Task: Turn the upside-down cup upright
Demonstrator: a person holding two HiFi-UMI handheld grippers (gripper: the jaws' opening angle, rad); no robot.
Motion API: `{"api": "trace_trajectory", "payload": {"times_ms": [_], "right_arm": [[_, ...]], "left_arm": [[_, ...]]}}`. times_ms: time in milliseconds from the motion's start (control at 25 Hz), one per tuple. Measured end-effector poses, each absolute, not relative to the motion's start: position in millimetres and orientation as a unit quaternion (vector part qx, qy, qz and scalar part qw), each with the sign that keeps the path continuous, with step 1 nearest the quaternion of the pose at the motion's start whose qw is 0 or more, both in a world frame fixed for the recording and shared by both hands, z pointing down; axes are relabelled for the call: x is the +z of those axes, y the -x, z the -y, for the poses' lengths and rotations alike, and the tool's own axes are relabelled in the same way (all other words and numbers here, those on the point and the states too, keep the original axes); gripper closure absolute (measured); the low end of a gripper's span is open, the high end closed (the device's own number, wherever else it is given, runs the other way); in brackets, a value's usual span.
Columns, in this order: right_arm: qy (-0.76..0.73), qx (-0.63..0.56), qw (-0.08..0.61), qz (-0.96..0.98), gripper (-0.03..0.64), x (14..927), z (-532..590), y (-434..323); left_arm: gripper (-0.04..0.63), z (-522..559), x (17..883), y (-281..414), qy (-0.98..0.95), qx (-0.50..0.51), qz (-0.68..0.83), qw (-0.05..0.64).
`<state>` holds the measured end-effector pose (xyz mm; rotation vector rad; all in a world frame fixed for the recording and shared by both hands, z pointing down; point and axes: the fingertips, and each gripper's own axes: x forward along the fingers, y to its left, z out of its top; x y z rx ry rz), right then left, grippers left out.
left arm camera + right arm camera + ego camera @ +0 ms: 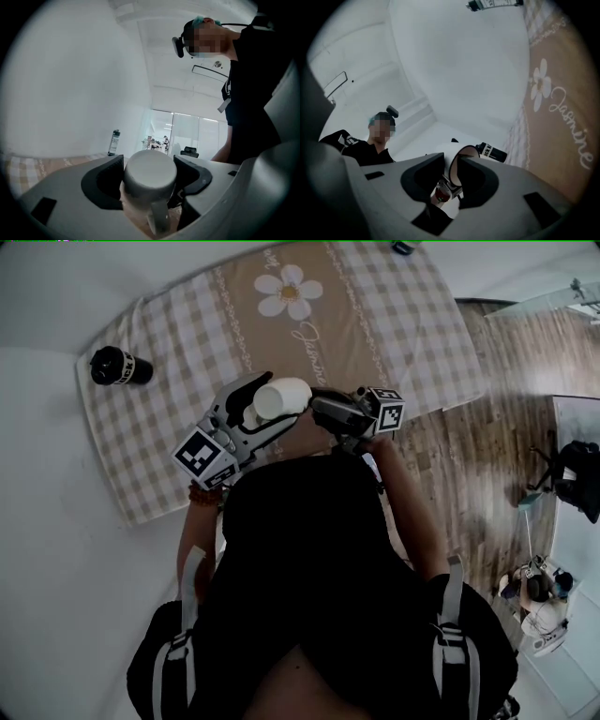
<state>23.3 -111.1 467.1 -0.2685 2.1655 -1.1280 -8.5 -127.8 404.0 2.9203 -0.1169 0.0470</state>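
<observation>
Here, a black bottle [120,366] stands at the checked cloth's [169,427] left edge, well apart. The left claw [267,407] grips the white cup [284,396], tipped sideways above the cloth. The right claw [317,407] is pinched onto its rim. Wooden floor [469,456] lies rightward.

Black top [309,549], pale shoulder straps [452,615], perhaps a beaded bracelet [202,495]. Grey left hand-held gripper [270,405] and right hand-held gripper [319,407] carry black-and-white marker cubes [206,457].
</observation>
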Motion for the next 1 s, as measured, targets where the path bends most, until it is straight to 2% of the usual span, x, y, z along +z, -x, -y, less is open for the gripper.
{"api": "trace_trajectory", "payload": {"times_ms": [280,680,1000], "right_arm": [[0.085,-0.436,0.273,-0.853,0.567,480,113,-29],[0.12,-0.395,0.18,-0.893,0.58,460,117,-25],[0.182,-0.329,0.056,-0.925,0.586,486,107,-8]], "left_arm": [[0.252,129,432,11,-0.991,0.044,0.021,0.126],[0.252,125,474,5,-0.99,0.09,0.004,0.11],[0.255,113,530,4,-0.979,0.201,-0.012,0.036]]}}
